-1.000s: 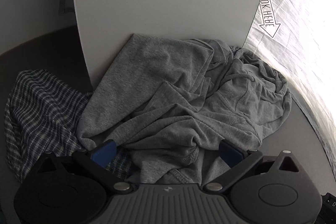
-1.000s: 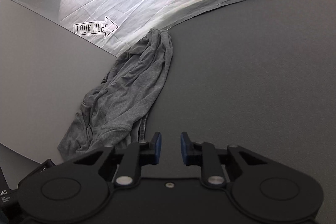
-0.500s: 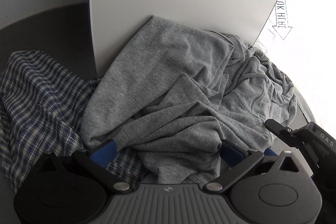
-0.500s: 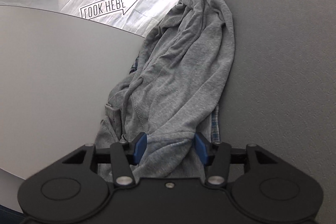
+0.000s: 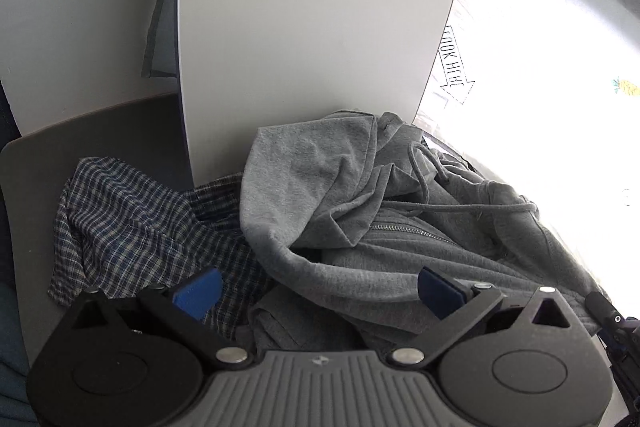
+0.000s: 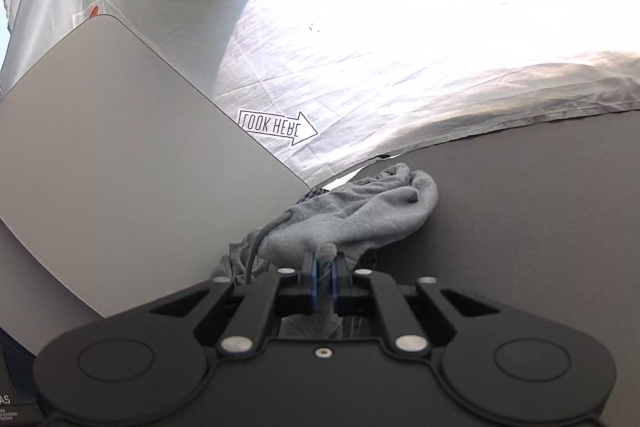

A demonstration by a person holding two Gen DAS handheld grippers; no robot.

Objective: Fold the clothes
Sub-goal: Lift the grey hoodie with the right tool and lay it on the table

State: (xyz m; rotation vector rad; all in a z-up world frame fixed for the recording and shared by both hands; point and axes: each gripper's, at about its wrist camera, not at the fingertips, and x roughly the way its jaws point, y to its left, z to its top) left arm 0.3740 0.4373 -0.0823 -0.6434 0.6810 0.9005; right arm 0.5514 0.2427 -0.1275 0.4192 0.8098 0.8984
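A crumpled grey zip hoodie (image 5: 360, 211) lies on the dark table against a white board, with its drawstring and zipper showing. My left gripper (image 5: 318, 289) is open, its blue pads either side of a fold of the hoodie, close above it. In the right wrist view my right gripper (image 6: 324, 269) is shut on an edge of the grey hoodie (image 6: 360, 215), and the cloth rises from the table toward the jaws. A blue checked shirt (image 5: 132, 223) lies crumpled to the left of the hoodie, partly under it.
A white board (image 5: 320, 27) stands upright behind the clothes; it also shows in the right wrist view (image 6: 120, 187). A bright white sheet with a "LOOK HERE" arrow (image 6: 276, 127) covers the far side. Dark grey table surface (image 6: 520, 227) stretches to the right.
My right gripper moved onto the hoodie's edge, shut on it and lifted it. The hoodie has bunched up, exposing zipper and drawstring. The left gripper stayed open and pulled back slightly.
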